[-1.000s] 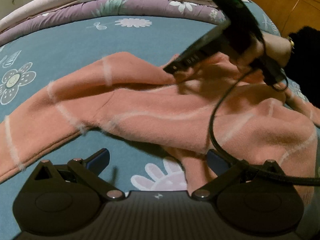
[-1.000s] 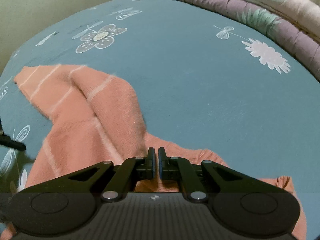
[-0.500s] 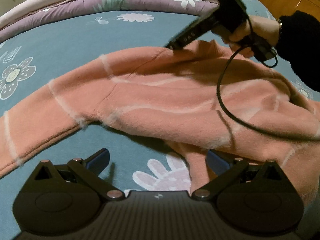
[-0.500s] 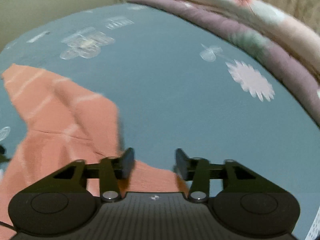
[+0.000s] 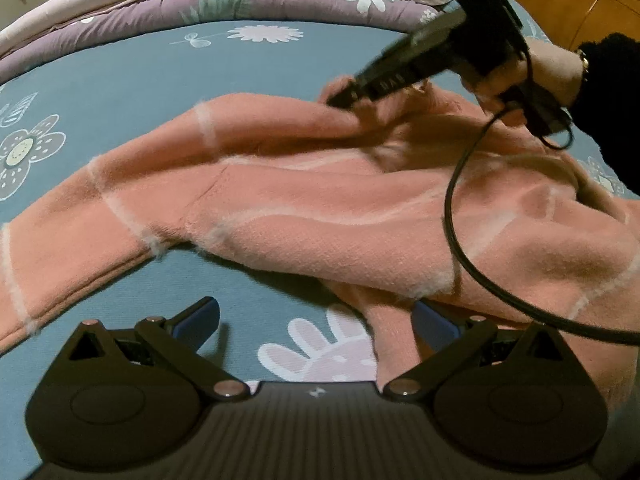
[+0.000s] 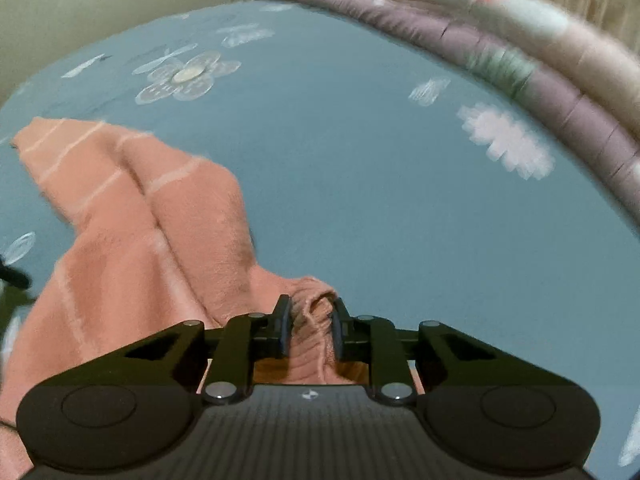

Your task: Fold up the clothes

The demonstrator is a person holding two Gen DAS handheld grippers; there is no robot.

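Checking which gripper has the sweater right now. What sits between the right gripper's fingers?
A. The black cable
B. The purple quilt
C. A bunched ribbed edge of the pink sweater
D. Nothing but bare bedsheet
C: in the right wrist view the right gripper is closing, with a bunched ribbed edge of the pink sweater between its fingers.

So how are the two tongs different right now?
The left tongs stand wide open over the blue sheet, gripping nothing, though the pink sweater reaches between their tips. The right tongs are nearly shut and closing, with a bunched fold of the sweater between them. The left tongs are near the sweater's front edge; the right tongs are at its far edge. Both are black and point down at the bed.
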